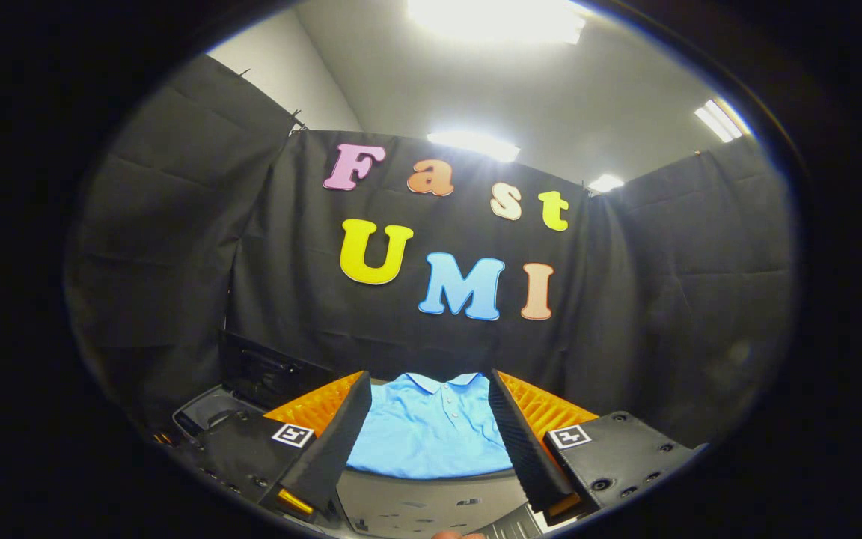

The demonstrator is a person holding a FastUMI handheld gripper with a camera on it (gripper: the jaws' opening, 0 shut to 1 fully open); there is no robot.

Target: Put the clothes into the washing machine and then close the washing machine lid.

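Observation:
A light blue polo shirt [431, 427] lies flat and folded, collar away from me, just ahead of and between my two fingers. My gripper [428, 383] is open, its black ribbed fingers [341, 430] spread wide with orange backs, and nothing is held between them. To the left, beyond the left finger, stands the washing machine [206, 412] with its dark lid [266, 370] raised upright against the booth wall. The drum opening is hidden behind the left finger.
A grey surface [431, 498] lies under the shirt's near edge. Black cloth walls close the booth behind and on both sides. Ceiling lights shine above.

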